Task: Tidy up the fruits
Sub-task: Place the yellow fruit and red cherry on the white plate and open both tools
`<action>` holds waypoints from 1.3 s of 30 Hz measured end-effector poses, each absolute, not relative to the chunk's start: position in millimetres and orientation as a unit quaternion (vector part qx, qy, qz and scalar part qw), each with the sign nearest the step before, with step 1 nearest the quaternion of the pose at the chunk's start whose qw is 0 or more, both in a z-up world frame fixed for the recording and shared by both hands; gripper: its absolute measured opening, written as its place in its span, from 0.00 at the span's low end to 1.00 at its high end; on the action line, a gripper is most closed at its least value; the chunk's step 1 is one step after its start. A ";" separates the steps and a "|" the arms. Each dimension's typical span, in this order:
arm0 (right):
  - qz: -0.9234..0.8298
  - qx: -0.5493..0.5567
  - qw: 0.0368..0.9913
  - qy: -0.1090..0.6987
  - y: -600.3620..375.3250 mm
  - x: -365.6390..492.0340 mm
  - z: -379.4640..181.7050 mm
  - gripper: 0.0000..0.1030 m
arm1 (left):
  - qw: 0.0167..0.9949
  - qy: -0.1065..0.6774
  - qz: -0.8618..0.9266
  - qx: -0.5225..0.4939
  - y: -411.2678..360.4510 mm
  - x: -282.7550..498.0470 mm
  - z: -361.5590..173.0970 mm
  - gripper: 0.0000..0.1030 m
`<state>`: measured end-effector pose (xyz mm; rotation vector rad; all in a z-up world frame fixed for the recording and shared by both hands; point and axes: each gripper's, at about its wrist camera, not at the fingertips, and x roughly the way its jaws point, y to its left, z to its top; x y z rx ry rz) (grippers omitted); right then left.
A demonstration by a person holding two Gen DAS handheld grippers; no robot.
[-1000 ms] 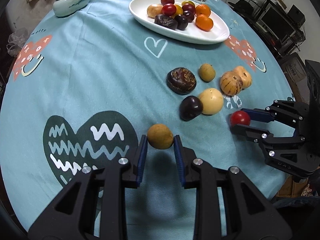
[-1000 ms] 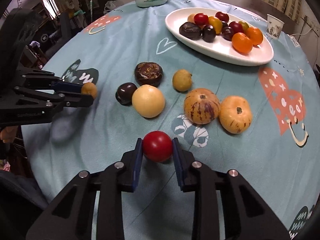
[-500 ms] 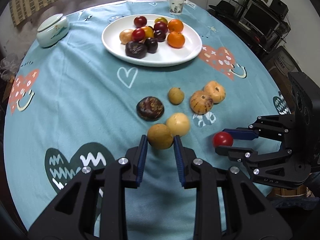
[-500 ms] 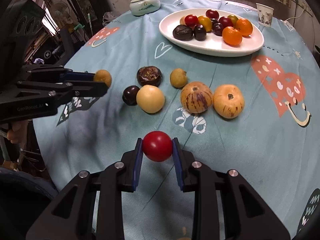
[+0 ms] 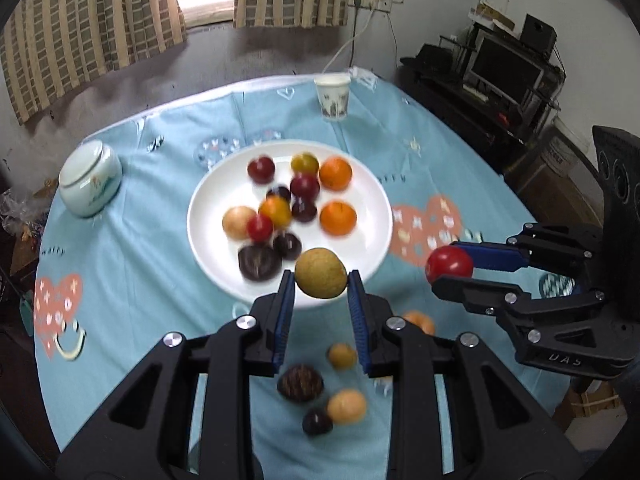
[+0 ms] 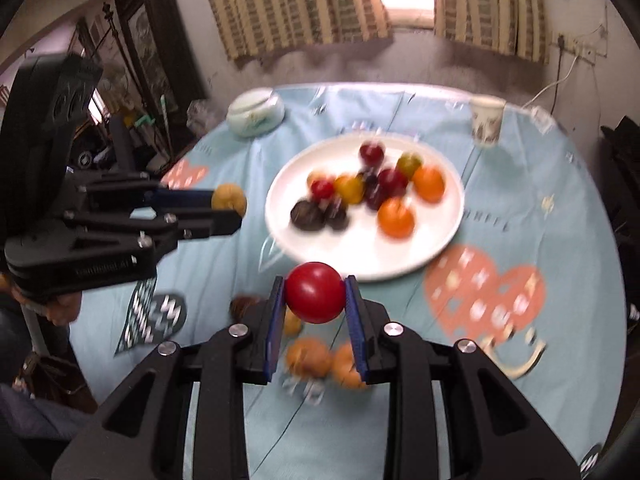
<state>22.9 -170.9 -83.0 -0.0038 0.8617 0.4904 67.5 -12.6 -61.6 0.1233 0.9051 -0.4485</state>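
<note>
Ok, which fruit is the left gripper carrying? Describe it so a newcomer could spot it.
Start at the white plate on the blue tablecloth. In front of its near rim, the left gripper is shut on a tan round fruit. It is dull yellowish brown, unlike the glossy red fruit in the right gripper.

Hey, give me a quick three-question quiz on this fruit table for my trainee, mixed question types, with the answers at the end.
1. True or false: the left gripper is empty.
2. What does the right gripper hold: A a red fruit, B an orange, C a paper cup?
3. Fill in: most sorted fruit lies on the white ____.

Key: 1 false, it grips a tan round fruit. 2 A. 3 plate.
</note>
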 end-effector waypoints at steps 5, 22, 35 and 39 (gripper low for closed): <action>0.224 0.015 0.895 0.385 -181.8 64.9 -61.7 0.29 | 0.878 0.430 -0.198 0.066 -30.9 97.3 -58.8 0.26; 0.207 -0.022 0.872 0.442 -163.7 171.8 -109.8 0.31 | 0.858 0.484 -0.163 0.049 -33.6 157.2 -109.4 0.38; 0.175 -0.004 0.887 0.428 -181.0 157.4 -105.6 0.69 | 0.862 0.485 -0.140 0.044 -21.7 143.7 -103.6 0.53; 0.175 0.004 0.887 0.427 -186.1 124.5 -102.5 0.69 | 0.870 0.473 -0.129 0.054 -20.7 124.0 -96.3 0.62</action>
